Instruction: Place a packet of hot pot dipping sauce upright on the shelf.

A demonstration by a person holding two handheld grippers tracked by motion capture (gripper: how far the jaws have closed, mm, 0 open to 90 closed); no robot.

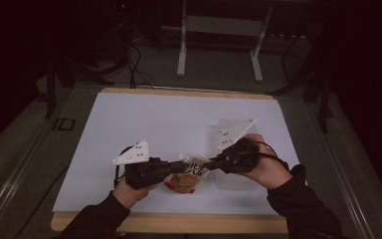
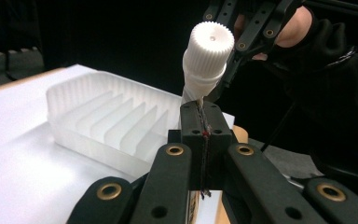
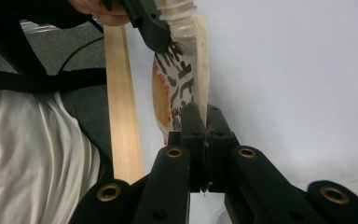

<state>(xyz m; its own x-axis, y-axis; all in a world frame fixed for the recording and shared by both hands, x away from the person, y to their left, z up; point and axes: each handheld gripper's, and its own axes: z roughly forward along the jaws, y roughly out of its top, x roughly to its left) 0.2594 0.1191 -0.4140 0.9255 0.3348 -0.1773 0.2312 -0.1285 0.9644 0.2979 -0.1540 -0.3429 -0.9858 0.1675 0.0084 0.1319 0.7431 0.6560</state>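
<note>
the left gripper [image 1: 176, 168] was clamped tight on the pouch [image 1: 186, 175], its jaws pinched flat on the thin edge just below the spout, so the ribbed white cap [image 2: 208, 49] stood up right above its tips in the left gripper view. the right gripper [image 1: 210, 165] was closed hard as well, biting the opposite edge of the same pouch; in the right gripper view the printed face [image 3: 170, 93] ran away from its tips toward the other gripper, which held the neck at the far end. so the pouch hung between the two grippers, lifted a little off the white table [image 1: 179, 119], near the wooden front edge [image 3: 121, 93].

as a judgement: picking up and securing the pouch looked done, with both sides gripped. the cap was still screwed on, and the pouch was not yet in the clear ribbed tray [image 2: 107, 121], which sat beyond the left gripper's tips and under the right hand [image 1: 266, 167]. opening it or placing it there was what remained.
</note>
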